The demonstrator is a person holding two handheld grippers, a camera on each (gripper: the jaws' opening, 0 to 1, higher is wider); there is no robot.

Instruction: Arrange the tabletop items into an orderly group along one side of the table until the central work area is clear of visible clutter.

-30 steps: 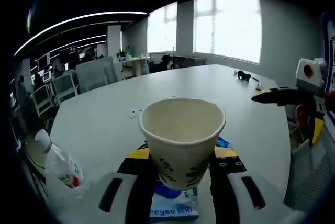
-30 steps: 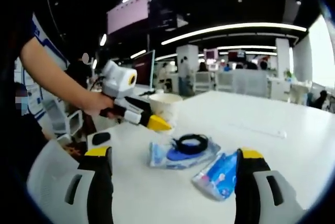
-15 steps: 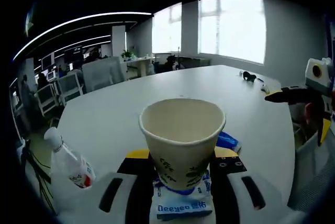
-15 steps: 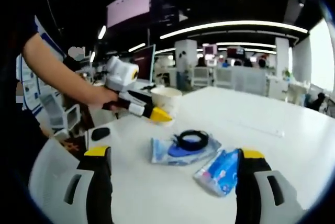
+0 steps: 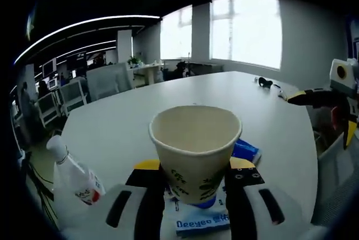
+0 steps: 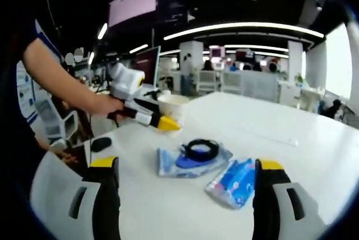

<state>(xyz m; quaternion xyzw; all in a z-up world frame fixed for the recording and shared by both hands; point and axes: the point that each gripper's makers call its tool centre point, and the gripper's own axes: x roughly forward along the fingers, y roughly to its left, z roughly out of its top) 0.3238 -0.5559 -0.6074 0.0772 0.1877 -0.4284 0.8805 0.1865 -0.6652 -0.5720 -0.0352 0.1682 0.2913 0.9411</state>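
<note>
A paper cup [image 5: 195, 150] with a green leaf print is upright between the jaws of my left gripper [image 5: 195, 174], which is shut on it, above the white table [image 5: 129, 122]. Under the cup lies a blue and white wipes pack [image 5: 202, 222], with a small blue packet [image 5: 247, 151] to its right. In the right gripper view, my right gripper [image 6: 187, 195] is open above the table. Ahead of it lie the wipes pack [image 6: 168, 164] with a black coiled cable [image 6: 201, 149] on top, and the blue packet [image 6: 234, 183]. The left gripper [image 6: 168, 123] holds the cup [image 6: 173, 104] beyond them.
A clear water bottle [image 5: 74, 174] with a red and white label lies at the table's left edge. A small black object [image 5: 262, 82] sits at the far right end. The right gripper [image 5: 314, 97] reaches in from the right. A dark oval object [image 6: 101, 143] lies near a person's arm [image 6: 61, 86].
The left gripper has shifted a little with the cup still in it, so the wipes pack and the bottle sit differently under it. The right gripper stays open and has barely moved.
</note>
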